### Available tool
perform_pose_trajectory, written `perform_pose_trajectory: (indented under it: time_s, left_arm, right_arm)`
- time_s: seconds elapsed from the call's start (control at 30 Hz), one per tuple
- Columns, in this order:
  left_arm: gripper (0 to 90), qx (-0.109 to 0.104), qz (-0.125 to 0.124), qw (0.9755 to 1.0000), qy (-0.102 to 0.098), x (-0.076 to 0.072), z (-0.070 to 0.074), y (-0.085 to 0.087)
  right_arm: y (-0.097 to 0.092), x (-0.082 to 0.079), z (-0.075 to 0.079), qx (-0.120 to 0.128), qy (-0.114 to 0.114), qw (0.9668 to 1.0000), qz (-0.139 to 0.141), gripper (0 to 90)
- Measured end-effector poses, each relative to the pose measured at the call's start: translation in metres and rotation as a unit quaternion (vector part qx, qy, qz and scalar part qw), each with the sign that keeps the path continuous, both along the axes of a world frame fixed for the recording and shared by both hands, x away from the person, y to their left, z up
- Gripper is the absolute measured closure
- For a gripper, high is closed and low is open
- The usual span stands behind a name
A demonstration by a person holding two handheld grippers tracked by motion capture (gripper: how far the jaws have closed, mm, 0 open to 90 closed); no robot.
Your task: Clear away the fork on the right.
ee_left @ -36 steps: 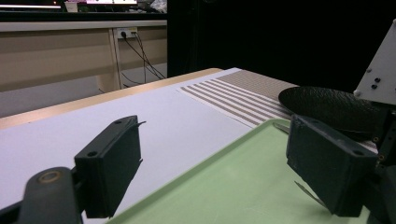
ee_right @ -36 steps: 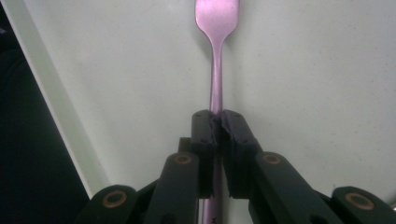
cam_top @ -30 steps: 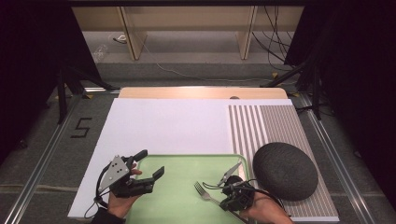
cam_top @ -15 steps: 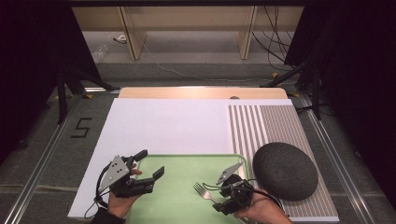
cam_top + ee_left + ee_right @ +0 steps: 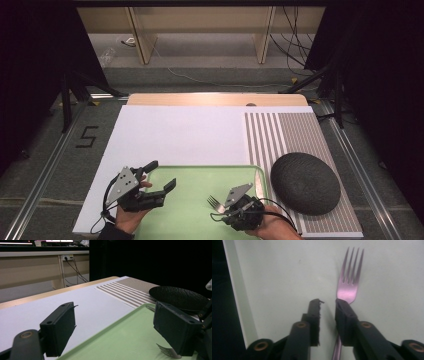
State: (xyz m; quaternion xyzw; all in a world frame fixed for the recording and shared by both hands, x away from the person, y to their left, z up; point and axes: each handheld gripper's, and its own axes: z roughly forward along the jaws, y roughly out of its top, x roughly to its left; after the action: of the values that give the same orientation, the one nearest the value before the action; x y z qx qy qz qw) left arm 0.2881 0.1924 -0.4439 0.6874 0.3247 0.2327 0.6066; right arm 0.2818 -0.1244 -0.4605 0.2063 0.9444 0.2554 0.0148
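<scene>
Since the earlier frames the right gripper [image 5: 226, 206] has barely shifted, and its jaws have just been closing beside the fork [image 5: 216, 203]. Its own view shows a narrow gap between the jaws, with the fork's [image 5: 349, 286] handle running under the right-hand jaw rather than clamped between the pads, so whether it is gripped cannot be told. That fork lies near the right end of the green tray [image 5: 200, 175], tines pointing far-left. At the tray's near left, the left gripper [image 5: 161, 177] hovers with jaws wide apart, holding nothing. Right of the tray sits a dark bowl [image 5: 306, 182], upside down on a striped mat [image 5: 285, 132]. Beyond stretches the white board [image 5: 175, 135].
</scene>
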Motion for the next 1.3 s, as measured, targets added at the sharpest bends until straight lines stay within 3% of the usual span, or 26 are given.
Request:
perform_pose_trajectory:
  time_s: [0.2, 0.67, 1.3]
  left_arm:
    - [17.6, -0.001, 0.000, 1.0000, 0.000, 0.000, 0.000, 0.000]
    - [17.6, -0.002, 0.000, 1.0000, 0.001, 0.000, 0.000, 0.000]
    - [17.6, -0.001, -0.001, 1.0000, 0.000, 0.000, 0.000, 0.000]
  right_arm:
    - [0.005, -0.003, -0.006, -0.026, -0.003, 0.9995, 0.017, 90.0]
    - [0.005, -0.003, -0.008, -0.061, -0.025, 0.9977, 0.017, 90.0]
    - [-0.004, 0.004, -0.008, -0.072, -0.041, 0.9965, -0.012, 90.0]
